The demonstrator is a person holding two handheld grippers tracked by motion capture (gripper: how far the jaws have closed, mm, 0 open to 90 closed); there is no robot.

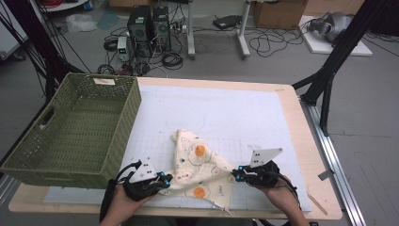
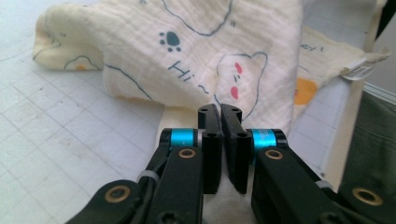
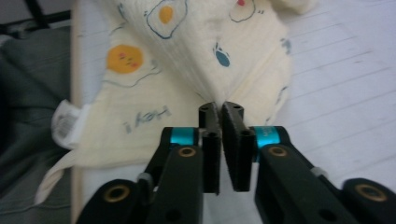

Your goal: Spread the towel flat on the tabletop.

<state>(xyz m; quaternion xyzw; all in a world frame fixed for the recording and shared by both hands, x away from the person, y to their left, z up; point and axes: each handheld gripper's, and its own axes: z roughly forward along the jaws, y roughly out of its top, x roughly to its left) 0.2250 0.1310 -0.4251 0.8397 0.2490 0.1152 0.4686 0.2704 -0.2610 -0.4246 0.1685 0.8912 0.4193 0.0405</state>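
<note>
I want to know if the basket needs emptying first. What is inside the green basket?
The green basket shows bare woven floor and walls in the high view, nothing lying in it. Its near wall hides the strip of floor just behind it. The cloth lies on the table beside it.

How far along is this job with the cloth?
Early, by the look of it. Done: both grippers have a hold, the left gripper shut on one edge of the cloth and the right gripper shut on the opposite edge. In hand: the cloth lies crumpled on the table between them. Left: probably spreading or folding it; the green basket holds nothing.
</note>
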